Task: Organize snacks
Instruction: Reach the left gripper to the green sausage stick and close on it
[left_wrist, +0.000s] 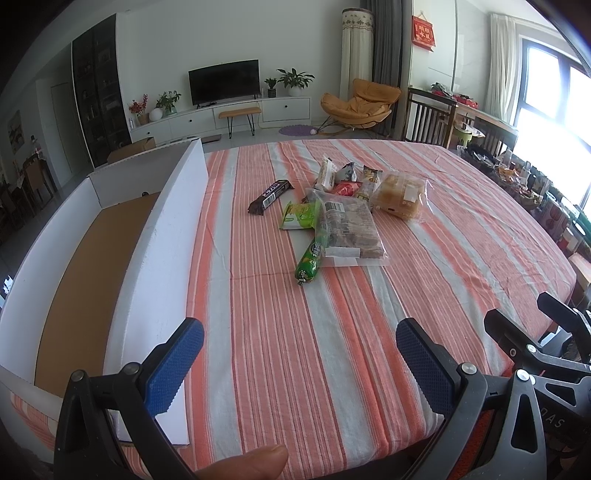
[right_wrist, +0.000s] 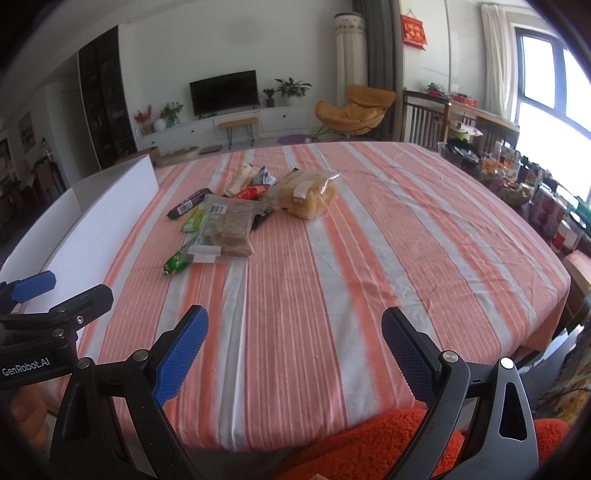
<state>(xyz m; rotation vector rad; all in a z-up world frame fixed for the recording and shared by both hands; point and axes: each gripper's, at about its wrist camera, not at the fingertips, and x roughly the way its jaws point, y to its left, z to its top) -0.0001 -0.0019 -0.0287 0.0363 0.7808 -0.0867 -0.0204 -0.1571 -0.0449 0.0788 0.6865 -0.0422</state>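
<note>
A heap of snacks lies mid-table on the striped cloth: a dark chocolate bar (left_wrist: 269, 196), a green sausage stick (left_wrist: 313, 250), a clear bag of brown bars (left_wrist: 351, 230), a light green packet (left_wrist: 300, 215), a bag of yellow pastries (left_wrist: 400, 195) and several small packets (left_wrist: 345, 177). The same heap shows in the right wrist view, with the bag of brown bars (right_wrist: 229, 225) and pastry bag (right_wrist: 308, 195). A white box (left_wrist: 162, 236) with a brown floor stands at the left. My left gripper (left_wrist: 299, 362) and right gripper (right_wrist: 293, 350) hover open near the front edge, both holding nothing.
The striped cloth (left_wrist: 461, 236) covers the whole table. A cluttered side table (right_wrist: 517, 181) stands at the right. A thumb (left_wrist: 243, 463) shows at the bottom of the left wrist view. An orange fuzzy sleeve (right_wrist: 369, 439) sits below the right gripper.
</note>
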